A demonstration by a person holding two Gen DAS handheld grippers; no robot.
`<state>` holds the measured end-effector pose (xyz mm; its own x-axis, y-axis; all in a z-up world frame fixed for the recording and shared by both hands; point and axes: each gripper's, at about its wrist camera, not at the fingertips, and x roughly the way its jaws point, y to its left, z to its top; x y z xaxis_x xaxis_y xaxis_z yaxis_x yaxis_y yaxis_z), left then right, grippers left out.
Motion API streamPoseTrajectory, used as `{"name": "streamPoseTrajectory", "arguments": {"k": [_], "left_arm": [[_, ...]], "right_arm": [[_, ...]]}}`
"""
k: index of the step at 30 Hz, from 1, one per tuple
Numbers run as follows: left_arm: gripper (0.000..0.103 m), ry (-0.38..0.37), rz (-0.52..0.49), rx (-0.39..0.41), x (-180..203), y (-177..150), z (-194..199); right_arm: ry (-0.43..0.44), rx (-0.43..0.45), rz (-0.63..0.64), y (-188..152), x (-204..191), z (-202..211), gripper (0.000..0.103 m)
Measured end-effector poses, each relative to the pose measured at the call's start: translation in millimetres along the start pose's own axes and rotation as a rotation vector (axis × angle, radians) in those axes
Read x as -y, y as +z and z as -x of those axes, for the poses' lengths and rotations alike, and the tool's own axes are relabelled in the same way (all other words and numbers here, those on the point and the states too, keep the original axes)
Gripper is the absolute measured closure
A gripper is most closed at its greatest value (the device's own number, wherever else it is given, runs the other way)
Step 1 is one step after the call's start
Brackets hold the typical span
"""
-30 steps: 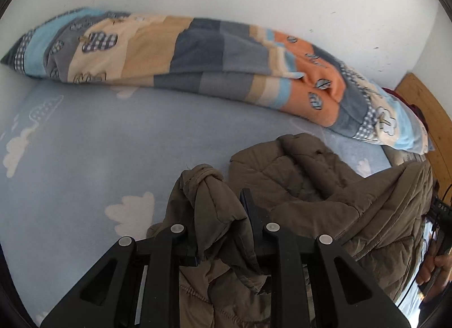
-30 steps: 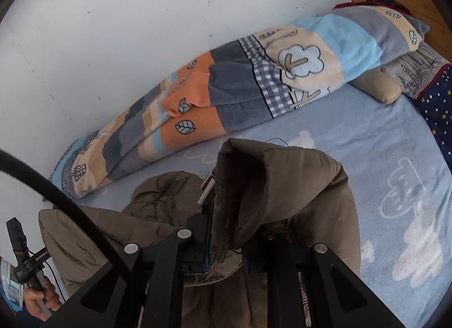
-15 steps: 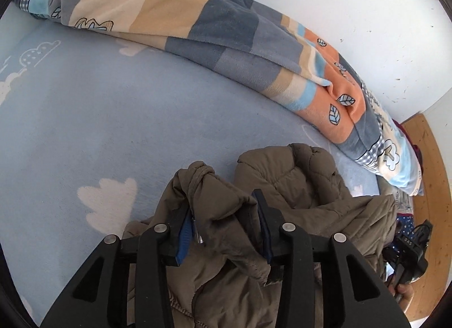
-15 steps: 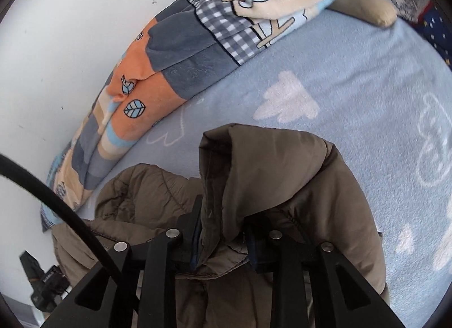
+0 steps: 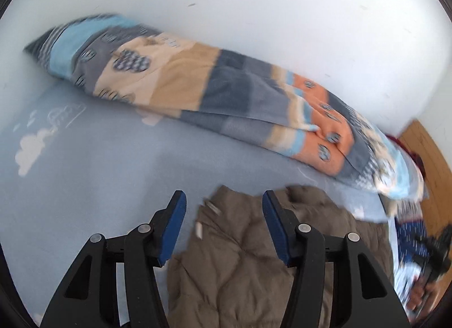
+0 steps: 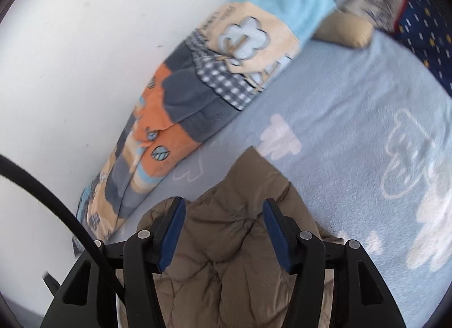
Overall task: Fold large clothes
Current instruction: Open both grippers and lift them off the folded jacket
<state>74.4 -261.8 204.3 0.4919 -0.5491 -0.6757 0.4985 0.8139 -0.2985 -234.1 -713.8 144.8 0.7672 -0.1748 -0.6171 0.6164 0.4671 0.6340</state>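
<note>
Left wrist view: the brown quilted jacket (image 5: 243, 257) is seen lying on the light blue bed sheet (image 5: 93, 186), in the near part of the frame, its far edge reaching between the fingers of the left gripper (image 5: 224, 209). The jaws of this gripper have just been opening; they stand apart, and the blue pads (image 5: 175, 223) are not pressed on the fabric, which lies loose below and between them. A small pale tab, probably a zip pull, is noted at the jacket's left edge, blurred. On the near right a hand (image 5: 421, 297) on a dark tool is made out, too blurred for detail.

Right wrist view: the same jacket (image 6: 240, 248) is seen spread on the sheet (image 6: 353, 135), a pointed corner directed to the far side. The right gripper (image 6: 224, 209) is held over it; its jaws have likewise just been opening, and nothing is clamped, the padding lying free between the pads (image 6: 172, 232). A black cable (image 6: 56, 203) is seen crossing the near left.

Beyond the jacket, a rolled patchwork blanket (image 5: 226, 96) in orange, grey, beige and pale blue is laid along the white wall (image 5: 254, 2) at the far side. At the far right a beige cushion (image 6: 344, 31) and a navy patterned fabric (image 6: 423, 31) are recorded, with wood (image 5: 426, 164) at the right edge in the left view.
</note>
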Motion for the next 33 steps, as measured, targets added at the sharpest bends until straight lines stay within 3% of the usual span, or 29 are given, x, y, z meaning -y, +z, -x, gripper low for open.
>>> {"name": "streamPoseTrajectory", "arguments": {"k": [3,4,8,10,12,16,20,27,33], "left_arm": [[0.048,-0.052,-0.167,0.003,39,-35,21],[0.048,-0.102,-0.233,-0.007,58,-57,30],[0.048,-0.187,-0.407,-0.074,111,-126,41],[0.048,-0.193,-0.472,-0.109,136,-156,32],[0.048,-0.185,-0.523,-0.141,151,-171,15],[0.048,-0.089,-0.472,-0.232,153,-177,-33],[0.045,-0.042,-0.445,-0.276,148,-175,-71],[0.045,-0.043,-0.398,-0.313,147,-173,-84],[0.045,-0.027,-0.364,-0.314,146,-173,-80]], "right_arm": [[0.005,-0.003,0.197,-30,-31,24,0.048],[0.006,-0.001,0.252,-43,-40,32,0.050],[0.011,-0.007,0.413,-102,-60,56,0.056],[-0.016,-0.029,0.495,-136,-68,59,0.065],[-0.042,-0.054,0.562,-162,-74,56,0.066],[-0.124,-0.085,0.700,-197,-84,26,0.066],[-0.176,-0.160,0.636,-192,-55,-23,0.069],[-0.168,-0.192,0.545,-173,-24,-45,0.071],[-0.188,-0.185,0.550,-175,-24,-46,0.071]]}}
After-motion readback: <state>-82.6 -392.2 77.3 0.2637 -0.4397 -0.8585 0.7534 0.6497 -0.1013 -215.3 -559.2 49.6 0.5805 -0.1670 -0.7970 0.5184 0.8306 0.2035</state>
